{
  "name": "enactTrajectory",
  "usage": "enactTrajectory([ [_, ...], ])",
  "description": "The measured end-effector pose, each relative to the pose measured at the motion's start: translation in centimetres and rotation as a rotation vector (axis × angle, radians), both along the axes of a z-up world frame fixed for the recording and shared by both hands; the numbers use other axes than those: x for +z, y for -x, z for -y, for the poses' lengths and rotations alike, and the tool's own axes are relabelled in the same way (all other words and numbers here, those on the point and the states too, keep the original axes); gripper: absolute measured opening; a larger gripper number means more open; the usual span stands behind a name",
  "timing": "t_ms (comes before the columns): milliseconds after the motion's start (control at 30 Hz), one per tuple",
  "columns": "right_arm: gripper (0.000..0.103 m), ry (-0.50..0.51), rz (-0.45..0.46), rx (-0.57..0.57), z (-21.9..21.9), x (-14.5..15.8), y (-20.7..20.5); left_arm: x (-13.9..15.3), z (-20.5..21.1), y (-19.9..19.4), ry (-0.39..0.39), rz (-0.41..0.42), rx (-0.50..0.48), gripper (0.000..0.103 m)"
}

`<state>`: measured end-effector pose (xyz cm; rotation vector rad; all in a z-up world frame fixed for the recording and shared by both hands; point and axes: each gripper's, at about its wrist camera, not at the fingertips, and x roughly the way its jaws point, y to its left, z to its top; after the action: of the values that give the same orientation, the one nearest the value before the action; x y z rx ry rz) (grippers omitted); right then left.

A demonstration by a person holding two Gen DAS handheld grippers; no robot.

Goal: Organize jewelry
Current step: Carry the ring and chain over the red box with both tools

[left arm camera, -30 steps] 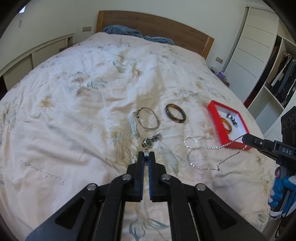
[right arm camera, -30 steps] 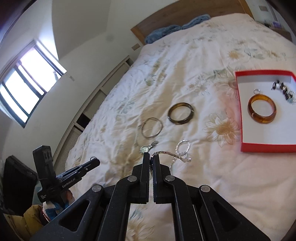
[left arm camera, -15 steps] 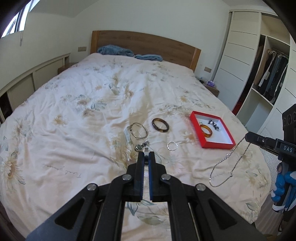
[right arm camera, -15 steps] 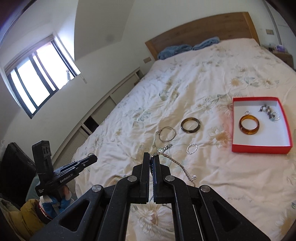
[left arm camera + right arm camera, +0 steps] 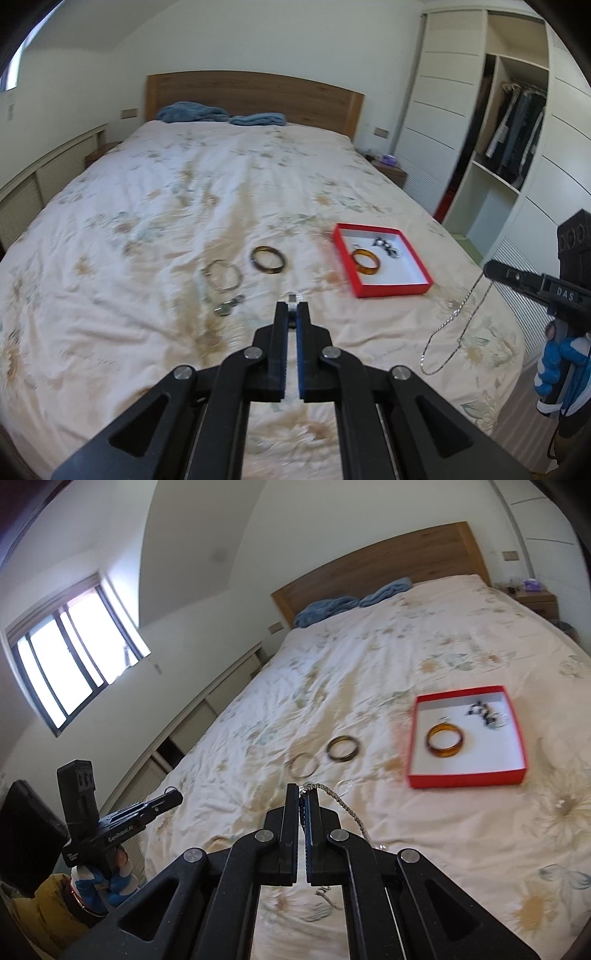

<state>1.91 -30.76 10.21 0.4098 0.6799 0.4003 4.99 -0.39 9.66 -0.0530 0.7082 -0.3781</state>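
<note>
My right gripper (image 5: 303, 794) is shut on a silver chain necklace (image 5: 448, 321), which hangs free from its tip (image 5: 489, 267) above the bed's right edge. The left gripper (image 5: 291, 306) is shut, high over the bedspread; whether it pinches anything I cannot tell. On the quilt lie a dark bangle (image 5: 267, 259), a silver bangle (image 5: 223, 280), a small silver piece (image 5: 227, 306) and a thin silver hoop (image 5: 343, 784). The red box (image 5: 391, 290) to their right holds an amber bangle (image 5: 365, 262) and a beaded piece (image 5: 384, 245).
The floral quilt (image 5: 184, 206) covers a wide bed with a wooden headboard (image 5: 255, 96) and blue towels (image 5: 192, 110). An open wardrobe (image 5: 517, 140) and a nightstand (image 5: 388, 168) stand on the right. Low cabinets (image 5: 207, 716) and a window (image 5: 70, 672) line the left wall.
Both grippers rose and drew back from the jewelry. The chain came off the quilt and now hangs from the right gripper.
</note>
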Motion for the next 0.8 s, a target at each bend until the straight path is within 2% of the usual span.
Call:
enactTrajectory([
  [167, 0.003, 0.038, 0.005, -0.055, 3.7, 1.1, -2.0, -0.6, 5.0, -3.3, 0.0, -0.019, -0.082, 0.003],
  [433, 0.003, 0.104, 0.016, -0.106, 8.7, 2.3, -8.4, -2.7, 14.9, -10.3, -0.015, -0.061, -0.213, 0.003],
  [600, 0.003, 0.113, -0.011, -0.125, 11.4, -0.1, -13.4, -6.0, 21.6, -14.9, -0.051, -0.119, -0.283, 0.003],
  [800, 0.003, 0.116, -0.065, -0.143, 14.0, -4.4, -18.1, -10.7, 26.8, -18.6, -0.08, -0.194, -0.336, 0.003],
])
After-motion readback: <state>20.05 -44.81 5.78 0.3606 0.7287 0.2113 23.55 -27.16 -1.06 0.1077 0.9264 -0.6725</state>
